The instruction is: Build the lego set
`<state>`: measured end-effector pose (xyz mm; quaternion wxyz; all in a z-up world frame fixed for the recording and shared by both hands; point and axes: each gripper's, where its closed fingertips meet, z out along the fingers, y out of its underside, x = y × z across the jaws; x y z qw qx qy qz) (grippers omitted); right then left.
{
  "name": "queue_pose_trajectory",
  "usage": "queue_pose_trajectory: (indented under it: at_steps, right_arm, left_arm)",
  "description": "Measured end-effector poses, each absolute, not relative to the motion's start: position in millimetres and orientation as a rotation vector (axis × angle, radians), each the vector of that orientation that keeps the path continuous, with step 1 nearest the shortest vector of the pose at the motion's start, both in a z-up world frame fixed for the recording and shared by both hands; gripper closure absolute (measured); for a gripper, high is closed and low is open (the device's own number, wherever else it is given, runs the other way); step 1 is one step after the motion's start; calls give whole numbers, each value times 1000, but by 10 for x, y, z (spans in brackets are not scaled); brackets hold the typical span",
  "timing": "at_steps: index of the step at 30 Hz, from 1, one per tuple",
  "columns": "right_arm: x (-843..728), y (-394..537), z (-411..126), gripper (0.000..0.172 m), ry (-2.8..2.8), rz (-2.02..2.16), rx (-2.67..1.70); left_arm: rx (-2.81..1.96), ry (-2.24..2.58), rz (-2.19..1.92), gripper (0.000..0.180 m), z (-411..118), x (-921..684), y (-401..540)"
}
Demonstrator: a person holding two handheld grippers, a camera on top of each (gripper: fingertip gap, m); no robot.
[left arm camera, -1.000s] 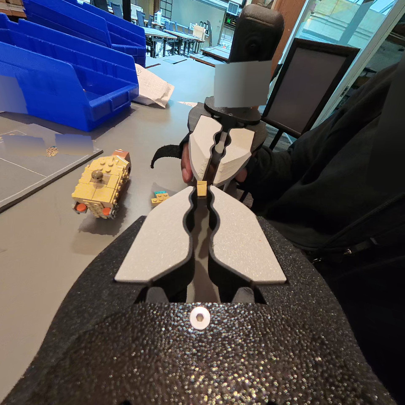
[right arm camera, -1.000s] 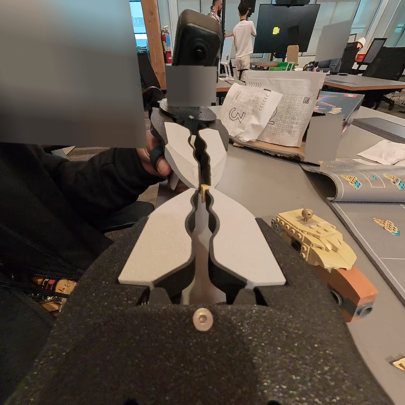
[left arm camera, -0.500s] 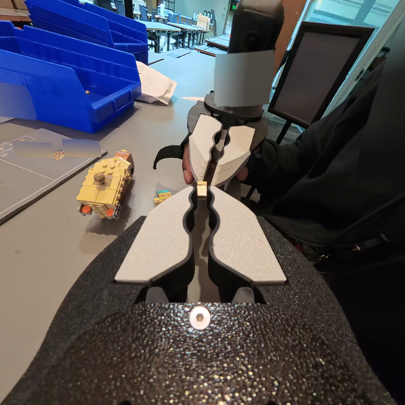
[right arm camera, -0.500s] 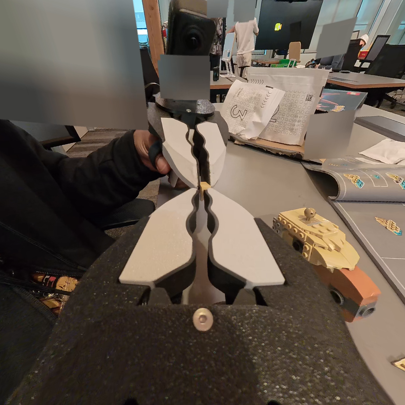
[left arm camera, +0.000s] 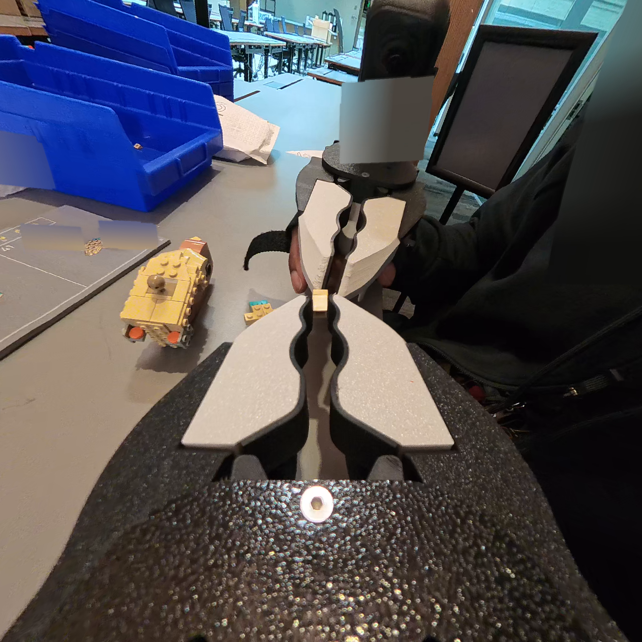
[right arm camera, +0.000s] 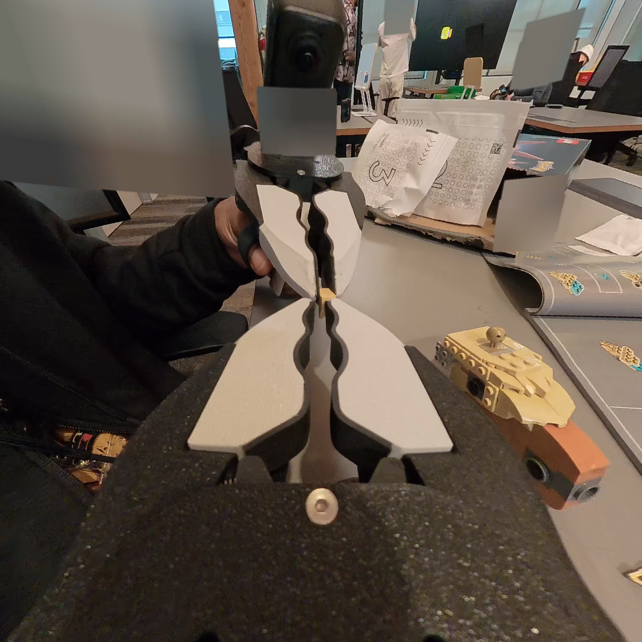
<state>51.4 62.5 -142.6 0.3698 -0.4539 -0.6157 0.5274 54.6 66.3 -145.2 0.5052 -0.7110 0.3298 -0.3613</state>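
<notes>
My two grippers meet tip to tip above the grey table (left arm camera: 69, 399). My left gripper (left arm camera: 319, 302) is shut on a small tan brick piece (left arm camera: 319, 300), which fills the space between its fingertips. In the right wrist view the same tan piece (right arm camera: 326, 298) sits at the meeting point. A thin tan part of it runs down between the pads of my right gripper (right arm camera: 322, 309), which is shut on it. The right gripper also shows in the left wrist view (left arm camera: 328, 278), and the left gripper in the right wrist view (right arm camera: 324, 278).
A tan and brown brick vehicle (left arm camera: 166, 302) (right arm camera: 503, 392) stands on the table beside the grippers. Small tan and teal bricks (left arm camera: 258, 309) lie near it. Blue bins (left arm camera: 104, 139), an open booklet (right arm camera: 590, 285) and white paper bags (right arm camera: 434, 173) lie farther off. A dark sleeve (right arm camera: 139, 260) is close. My left and right fingertips are right by each other.
Both grippers stay tip to tip on the tan piece. The views have shifted only slightly and no visible change shows in either grasp.
</notes>
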Motion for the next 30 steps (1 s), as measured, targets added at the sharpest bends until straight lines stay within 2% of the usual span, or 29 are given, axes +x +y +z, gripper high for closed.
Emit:
queue_pose_trajectory:
  at_steps: [15,20,30]
  right_arm:
    - [529,662,-1424,157,-1567,1379,-1194]
    - [541,638,-1421,163,-1578,1392,-1183]
    - [570,556,-1437,164,-1633,1432,-1161]
  left_arm:
    - [-1645,817,-851,173,-1406,599,673]
    - [-1634,863,-797,172,-1400,608,645]
    - [-1607,985,-667,173,-1414,644,571]
